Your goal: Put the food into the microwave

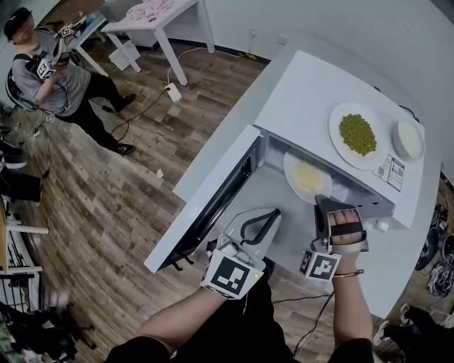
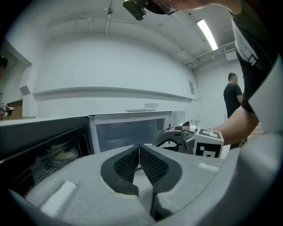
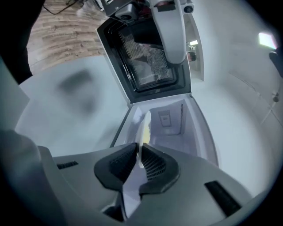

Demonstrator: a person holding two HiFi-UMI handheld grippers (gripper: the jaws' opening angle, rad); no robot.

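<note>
Yellow food [image 1: 310, 177] lay on a white plate [image 1: 301, 174] that the right gripper [image 1: 323, 200] held by its near rim. The plate was level at the mouth of the microwave [image 1: 319, 92], its far half under the oven's roof and its near half out over the sill. In the right gripper view the plate [image 3: 143, 128] showed edge-on, with the right gripper [image 3: 140, 161] narrowed and its 2 pads pressed on the rim, and the pale cavity lay straight ahead. Whether the plate touched the cavity floor could not be told.

The microwave's door [image 1: 213, 205] stood swung wide to the left, its dark mesh window facing the opening. The left gripper [image 1: 275, 213] hung just in front of the opening, beside the door and well short of the plate. In its own view the left gripper [image 2: 139, 152] had its pads together with nothing between them.

On the microwave's roof sat a second plate [image 1: 339, 117] heaped with green peas [image 1: 357, 133], and just beside it a small white bowl [image 1: 408, 138]. The microwave stood on a white tabletop [image 1: 237, 120]. Beyond it was a wood floor [image 1: 128, 205], where another person [image 1: 50, 71] stood near a white table [image 1: 163, 21].
</note>
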